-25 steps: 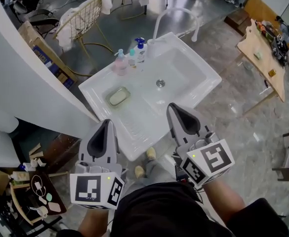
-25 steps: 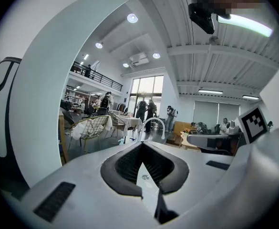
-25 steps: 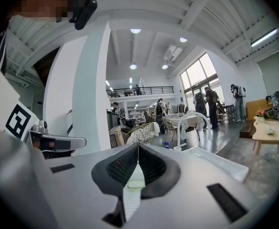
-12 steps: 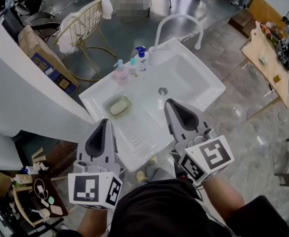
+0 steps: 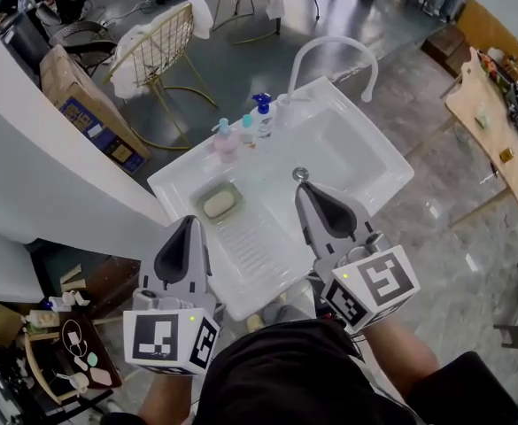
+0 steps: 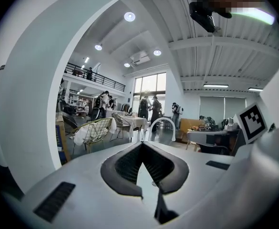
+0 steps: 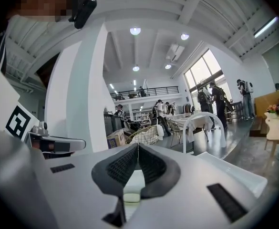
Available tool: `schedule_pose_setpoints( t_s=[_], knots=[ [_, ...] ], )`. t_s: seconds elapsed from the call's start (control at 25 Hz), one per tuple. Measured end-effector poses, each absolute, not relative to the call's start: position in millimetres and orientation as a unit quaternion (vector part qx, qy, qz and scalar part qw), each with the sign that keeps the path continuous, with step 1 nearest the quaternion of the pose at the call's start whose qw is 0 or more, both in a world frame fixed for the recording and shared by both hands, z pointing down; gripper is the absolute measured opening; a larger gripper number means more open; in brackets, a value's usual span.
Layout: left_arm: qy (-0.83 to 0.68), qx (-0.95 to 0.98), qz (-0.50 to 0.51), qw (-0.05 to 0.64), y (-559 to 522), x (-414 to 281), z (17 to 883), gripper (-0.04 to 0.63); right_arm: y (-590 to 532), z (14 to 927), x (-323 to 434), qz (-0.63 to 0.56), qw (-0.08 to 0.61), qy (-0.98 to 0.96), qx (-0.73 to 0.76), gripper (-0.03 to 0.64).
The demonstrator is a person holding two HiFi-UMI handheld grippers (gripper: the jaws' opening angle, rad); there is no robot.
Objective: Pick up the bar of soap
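Both sets of jaws are pinched fully together with nothing in them, the left gripper (image 5: 188,223) and right gripper (image 5: 305,189) hanging over the near edge of the sink (image 5: 365,140). The soap (image 5: 217,204) sits untouched in its green dish (image 5: 200,216) on the sink's left ledge, just ahead of the left gripper. So basically 0 steps are done: opening up, reaching in, grabbing and lifting are all left.

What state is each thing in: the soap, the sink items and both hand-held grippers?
Bar of soap: lying in its dish, untouched.
Pump bottles: upright by the faucet.
Faucet: no stream visible.
Left hand-held gripper: shut, empty.
Right hand-held gripper: shut, empty.
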State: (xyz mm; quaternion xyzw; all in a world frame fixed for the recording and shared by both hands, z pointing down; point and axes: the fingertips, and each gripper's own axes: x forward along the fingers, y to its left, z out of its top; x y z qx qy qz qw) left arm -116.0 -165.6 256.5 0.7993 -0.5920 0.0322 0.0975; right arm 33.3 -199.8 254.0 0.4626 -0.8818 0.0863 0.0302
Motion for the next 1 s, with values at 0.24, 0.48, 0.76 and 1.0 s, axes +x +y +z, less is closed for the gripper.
schedule_pose_setpoints(
  t_s=[0.24, 0.48, 0.76, 1.0],
  knots=[
    [-0.597, 0.796, 0.037, 0.092, -179.0, -110.7, 256.2, 0.003, -216.5, 254.4, 35.3, 0.087, 0.024, -0.888, 0.451, 0.009],
    [-0.606, 0.789, 0.04, 0.088, -191.4, -105.8, 258.2, 0.003, -234.1, 257.7, 39.8, 0.088, 0.019, -0.894, 0.439, 0.009],
    [-0.619, 0.779, 0.041, 0.091, -197.9, -104.4, 261.6, 0.003, -243.4, 260.8, 40.3, 0.089, 0.016, -0.903, 0.419, 0.009],
    [-0.626, 0.773, 0.047, 0.09, -200.5, -102.5, 262.9, 0.003, -250.4, 265.6, 42.1, 0.095, 0.015, -0.906, 0.412, 0.009]
  ],
)
